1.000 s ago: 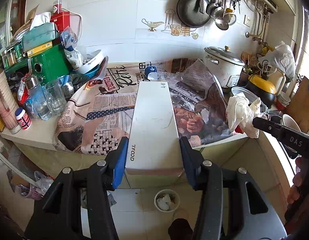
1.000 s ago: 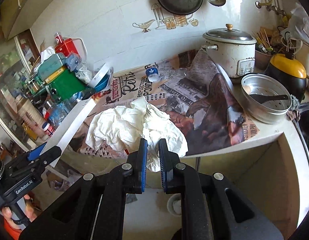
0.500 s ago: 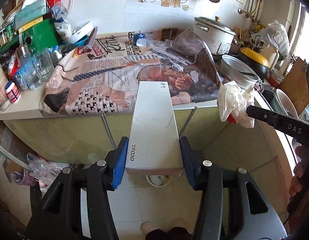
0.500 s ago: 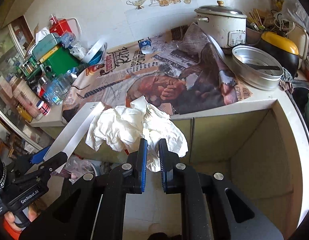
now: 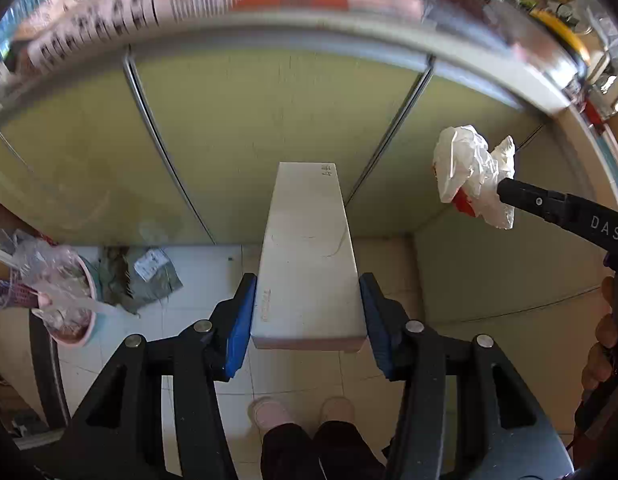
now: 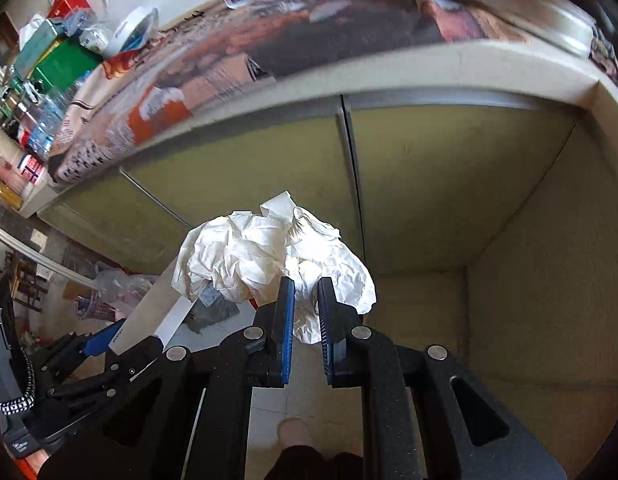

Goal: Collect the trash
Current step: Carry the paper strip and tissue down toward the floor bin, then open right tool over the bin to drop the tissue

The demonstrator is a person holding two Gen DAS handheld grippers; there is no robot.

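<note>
My left gripper [image 5: 307,312] is shut on a long white box [image 5: 309,256] marked TFOOD and holds it out level in front of the green cabinet doors [image 5: 269,132], above the floor. My right gripper [image 6: 305,312] is shut on a crumpled white paper wad [image 6: 269,256] with a bit of red under it. The wad also shows in the left wrist view [image 5: 473,172], to the right of the box. The box end and the left gripper show in the right wrist view [image 6: 165,324], low on the left.
The counter edge with newspaper [image 6: 309,36] arches overhead. On the tiled floor at the left stand a pink basin with plastic bags [image 5: 65,300] and a grey-green packet [image 5: 149,276]. My slippered feet [image 5: 301,412] are below. A cabinet side wall [image 6: 549,260] is at the right.
Both grippers have swung down from the counter top to face the cabinet doors and floor, still holding the box and the paper wad. The view is blurred by the motion.
</note>
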